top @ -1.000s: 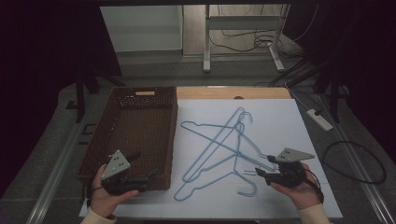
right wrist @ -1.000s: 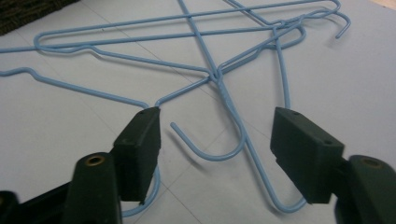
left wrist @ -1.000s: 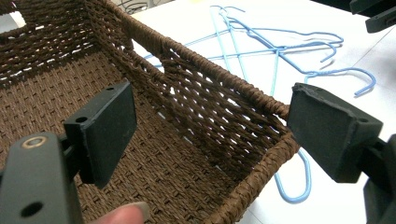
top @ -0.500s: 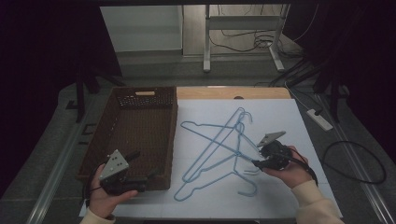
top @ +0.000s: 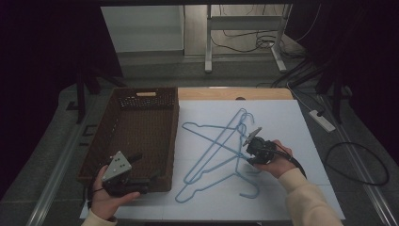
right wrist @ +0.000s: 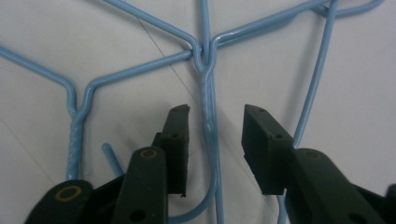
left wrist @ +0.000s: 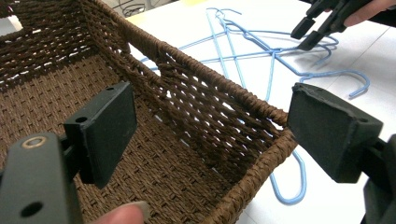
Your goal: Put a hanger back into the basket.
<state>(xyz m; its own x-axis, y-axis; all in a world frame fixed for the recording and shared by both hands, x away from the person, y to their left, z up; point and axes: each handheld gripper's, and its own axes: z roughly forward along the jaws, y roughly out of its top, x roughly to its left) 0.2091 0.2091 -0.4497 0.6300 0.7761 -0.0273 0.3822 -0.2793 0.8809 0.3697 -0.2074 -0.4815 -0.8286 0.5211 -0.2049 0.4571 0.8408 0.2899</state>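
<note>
Blue wire hangers (top: 221, 140) lie crossed on the white sheet (top: 282, 117). My right gripper (top: 249, 151) is lowered onto them, and its jaws have just been closing. In the right gripper view it (right wrist: 212, 114) straddles one hanger's twisted neck (right wrist: 206, 93), with a gap on both sides, so the pads are not pressing. My left gripper (top: 136, 181) is held wide open at the near right corner of the brown wicker basket (top: 175, 132). In the left gripper view, one jaw is inside the basket wall (left wrist: 219, 81) and the other is outside it.
The basket stands empty along the sheet's left side. A bare wooden strip of table (top: 235, 93) runs behind the sheet. A power strip (top: 322, 120) and cables lie on the floor to the right. The right gripper (left wrist: 313, 32) reaches the hangers (left wrist: 273, 51) beyond the basket.
The right hand has moved left and slightly down from the sheet's right side onto the hangers, and its jaws have narrowed. The left hand has stayed put.
</note>
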